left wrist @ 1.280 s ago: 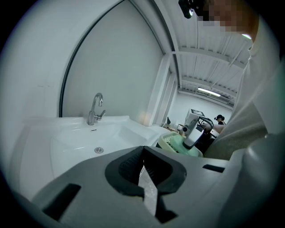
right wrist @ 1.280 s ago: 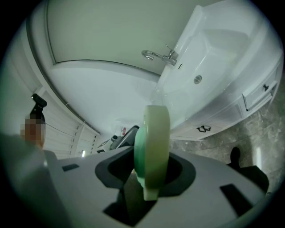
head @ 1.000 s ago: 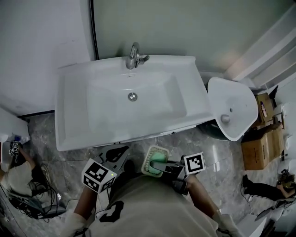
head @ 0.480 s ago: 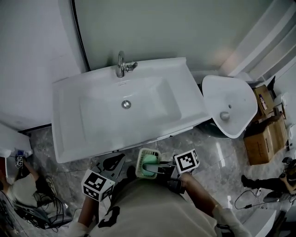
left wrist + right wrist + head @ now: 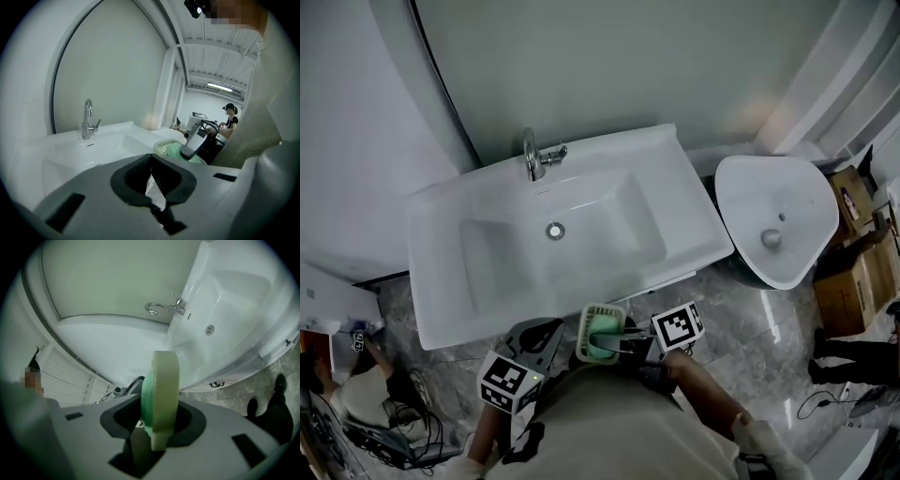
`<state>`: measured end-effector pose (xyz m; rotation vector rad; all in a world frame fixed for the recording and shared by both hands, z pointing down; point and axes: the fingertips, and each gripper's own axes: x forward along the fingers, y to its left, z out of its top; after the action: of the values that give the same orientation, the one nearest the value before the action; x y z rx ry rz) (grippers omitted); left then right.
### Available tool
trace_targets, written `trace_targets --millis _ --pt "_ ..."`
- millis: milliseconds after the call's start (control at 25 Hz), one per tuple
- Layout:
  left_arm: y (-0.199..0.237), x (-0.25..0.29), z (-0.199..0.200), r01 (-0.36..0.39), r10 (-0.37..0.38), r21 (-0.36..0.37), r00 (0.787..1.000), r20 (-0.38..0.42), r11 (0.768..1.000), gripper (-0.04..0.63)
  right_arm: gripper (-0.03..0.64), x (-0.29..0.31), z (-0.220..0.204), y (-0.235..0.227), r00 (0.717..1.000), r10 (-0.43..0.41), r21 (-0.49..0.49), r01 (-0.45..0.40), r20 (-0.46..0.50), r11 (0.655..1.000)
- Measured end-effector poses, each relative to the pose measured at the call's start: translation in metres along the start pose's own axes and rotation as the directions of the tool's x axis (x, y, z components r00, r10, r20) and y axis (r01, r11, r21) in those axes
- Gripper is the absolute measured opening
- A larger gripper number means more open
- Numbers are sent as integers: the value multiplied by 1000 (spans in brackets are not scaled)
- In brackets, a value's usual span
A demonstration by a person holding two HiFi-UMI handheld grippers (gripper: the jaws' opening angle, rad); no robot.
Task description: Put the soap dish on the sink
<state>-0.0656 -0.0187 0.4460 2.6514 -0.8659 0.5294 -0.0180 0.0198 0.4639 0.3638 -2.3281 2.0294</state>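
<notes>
Our right gripper (image 5: 617,339) pinches the soap dish (image 5: 592,323) rim between its fingers; we judge it light, stiff, slippery. The left gripper (image 5: 546,330) is closed, empty.

Soap dish (image 5: 602,333) not on the sink (image 5: 441,281) yet!
Cream, green inside, open side up, clamped in the right tool (image 5: 617,339) just off the white sink's front edge.

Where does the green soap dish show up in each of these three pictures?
Head view: soap dish low centre, just before the sink's front edge.
Left gripper view: right of centre, past the sink.
Right gripper view: dead centre, seen edge-on.
Shared landmark: the tap, visible in all three.
</notes>
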Motion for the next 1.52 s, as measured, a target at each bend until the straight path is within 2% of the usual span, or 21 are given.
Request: trace_targets --millis 400,560,720,880,1040,1240,1360,1520 --pt "-1 44 33 -11 12 41 1000 -23 999 18 149 -28 45 -2 998 63 -32 -62 18 998" --pt "-3 55 40 -39 40 34 999 -27 999 18 149 -42 54 -8 999 54 10 -54 4 999" --pt "-7 71 45 -65 66 21 997 -37 998 18 149 -56 69 -13 998 67 -8 -67 -19 998" --pt "-10 89 53 -105 105 3 993 -50 994 18 150 -76 87 -29 999 25 -3 -25 -47 1000" --pt "-13 98 49 -164 157 -72 983 -93 984 18 150 -92 98 -54 994 -48 -43 44 -96 998" --pt "-15 108 49 -203 195 -87 977 -90 975 18 150 -103 112 -59 987 -40 -34 35 -156 999" --pt "-7 107 53 -200 193 -84 977 -94 976 18 150 -102 124 -56 991 -37 -41 32 -128 999" --pt "14 91 56 -210 207 -74 977 -45 975 18 150 -88 138 -48 995 -57 -75 51 -76 996"
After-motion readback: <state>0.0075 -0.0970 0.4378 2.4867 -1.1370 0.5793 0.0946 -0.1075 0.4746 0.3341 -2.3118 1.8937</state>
